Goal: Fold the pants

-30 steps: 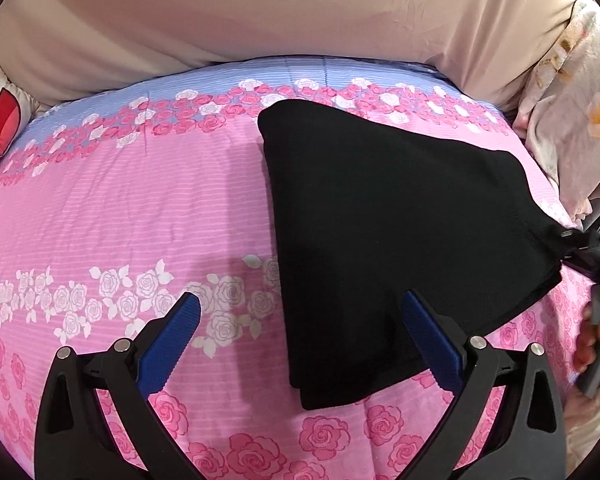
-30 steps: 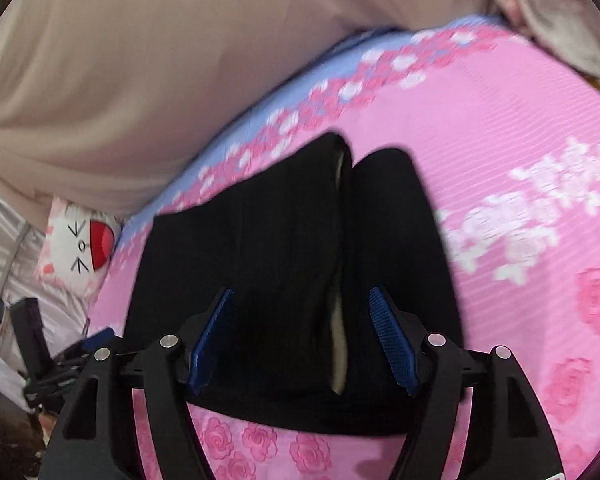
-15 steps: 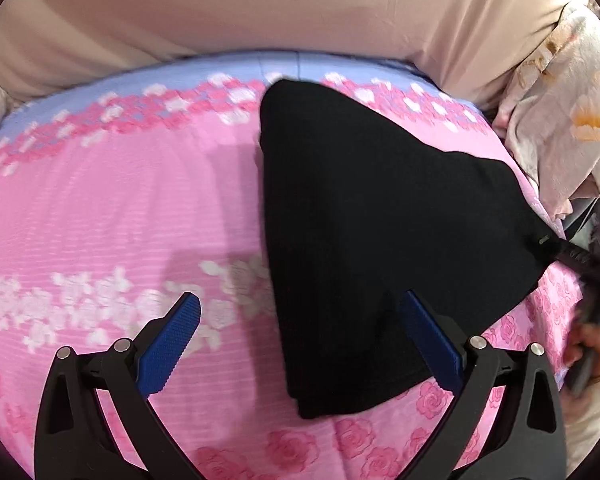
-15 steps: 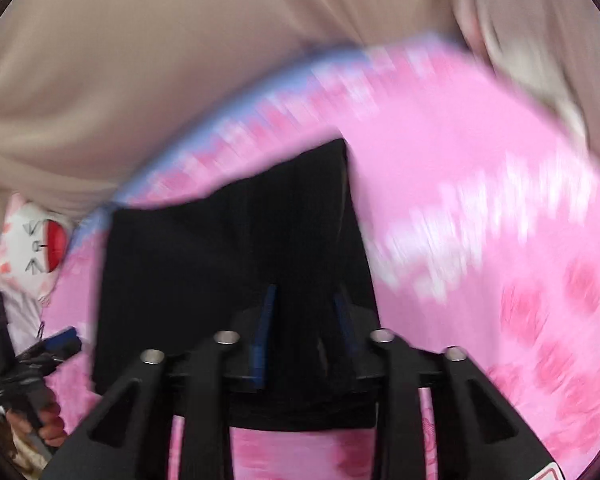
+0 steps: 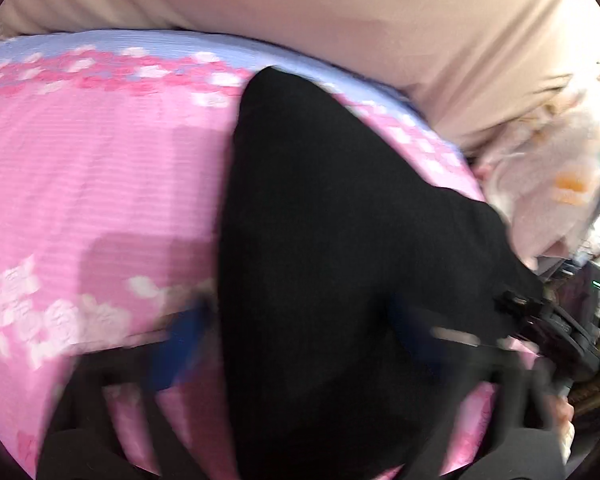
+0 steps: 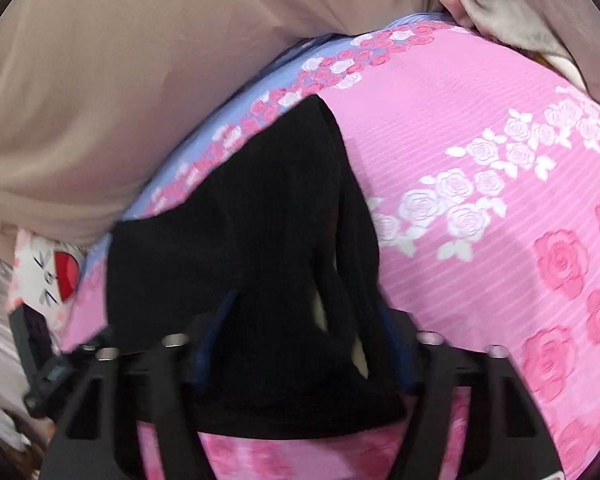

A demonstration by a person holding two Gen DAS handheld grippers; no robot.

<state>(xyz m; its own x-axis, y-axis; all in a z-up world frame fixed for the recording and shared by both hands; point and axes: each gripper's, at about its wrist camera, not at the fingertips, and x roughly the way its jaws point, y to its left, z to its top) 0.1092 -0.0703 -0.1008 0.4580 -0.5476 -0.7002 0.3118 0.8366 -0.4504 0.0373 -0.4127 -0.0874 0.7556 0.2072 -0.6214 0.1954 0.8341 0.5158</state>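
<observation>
Risk: near end of black pants (image 6: 260,240) is several stacked layers; pinch may catch top layers only, so fold splays or drags askew on bed (image 6: 480,140).

Right hand-held gripper (image 6: 304,344): jaws reopened slightly, pads pressing bunched near hem.

Left hand-held gripper (image 5: 296,344): blurred (mid-close), jaws narrowing astride pants' near corner; contact unclear.

Pants lie folded on bed, stretching away from both.
</observation>
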